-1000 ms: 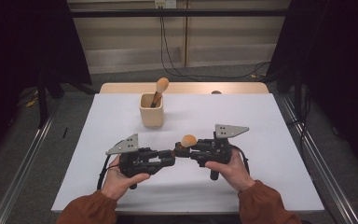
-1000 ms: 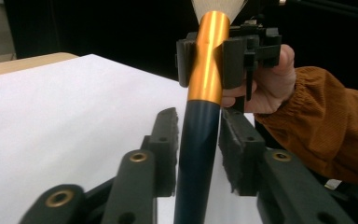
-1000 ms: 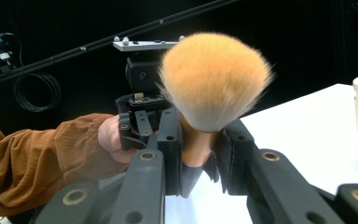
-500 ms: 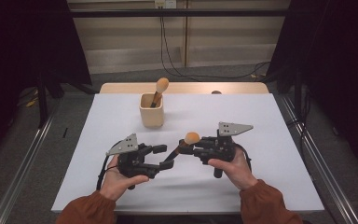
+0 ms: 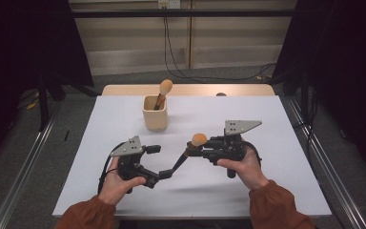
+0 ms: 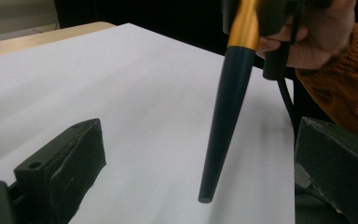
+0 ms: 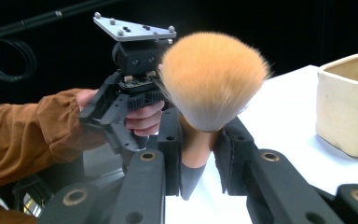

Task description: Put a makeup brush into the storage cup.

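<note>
A makeup brush (image 5: 199, 139) with an orange head, gold collar and black handle slants above the white table (image 5: 271, 119). My right gripper (image 5: 196, 150) is shut on it just below the head (image 7: 213, 77), its pads against the collar. My left gripper (image 5: 158, 162) has just been opening; its jaws stand wide apart with the handle tip (image 6: 214, 154) hanging free between them, touching neither pad. A cream cup (image 5: 155, 114) at the table's back holds a second brush (image 5: 164, 88).
The cup (image 7: 349, 105) stands close to the right in the right gripper view, which also shows the left gripper (image 7: 135, 70) in a hand behind the brush head. Dark curtains flank the table; cables run along the floor behind it.
The left gripper's jaws have spread from shut to wide, letting go of the brush handle. The right gripper has kept its hold, and the brush now tilts head-up.
</note>
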Demonstrator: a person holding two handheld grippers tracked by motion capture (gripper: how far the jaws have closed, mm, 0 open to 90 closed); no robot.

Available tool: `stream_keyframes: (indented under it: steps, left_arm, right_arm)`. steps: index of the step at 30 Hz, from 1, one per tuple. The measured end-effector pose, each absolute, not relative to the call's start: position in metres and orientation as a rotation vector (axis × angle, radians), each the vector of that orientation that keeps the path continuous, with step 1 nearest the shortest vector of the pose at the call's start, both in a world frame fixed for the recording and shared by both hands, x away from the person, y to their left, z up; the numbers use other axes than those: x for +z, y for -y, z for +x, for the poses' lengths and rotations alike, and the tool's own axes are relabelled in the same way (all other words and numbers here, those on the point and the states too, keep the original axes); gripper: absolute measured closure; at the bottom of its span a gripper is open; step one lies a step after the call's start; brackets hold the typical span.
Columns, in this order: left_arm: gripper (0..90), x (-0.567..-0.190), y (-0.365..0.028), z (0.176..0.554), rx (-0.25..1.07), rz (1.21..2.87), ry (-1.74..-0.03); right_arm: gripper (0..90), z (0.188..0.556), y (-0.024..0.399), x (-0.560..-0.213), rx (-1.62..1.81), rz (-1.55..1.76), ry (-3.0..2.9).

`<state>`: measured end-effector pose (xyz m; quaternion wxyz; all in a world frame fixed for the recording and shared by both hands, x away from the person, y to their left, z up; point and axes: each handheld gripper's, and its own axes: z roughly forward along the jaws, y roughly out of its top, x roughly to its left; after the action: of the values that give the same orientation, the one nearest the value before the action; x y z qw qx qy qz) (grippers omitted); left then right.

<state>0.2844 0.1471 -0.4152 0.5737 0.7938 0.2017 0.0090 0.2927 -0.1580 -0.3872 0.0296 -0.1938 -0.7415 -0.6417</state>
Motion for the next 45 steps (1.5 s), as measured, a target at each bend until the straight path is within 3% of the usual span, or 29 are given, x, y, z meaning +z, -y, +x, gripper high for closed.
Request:
stream_keyframes:
  steps: [33,45]
  left_arm:
    - [4.2,-0.414,-0.119,0.287,0.027,1.919,-0.413]
    - [6.0,-0.42,-0.103,0.292,0.028,1.914,-0.405]
  right_arm:
    - [73.5,0.319,0.135,-0.36,-1.441,-0.554,2.608]
    - [73.5,0.319,0.129,-0.361,-1.431,-0.561,2.622]
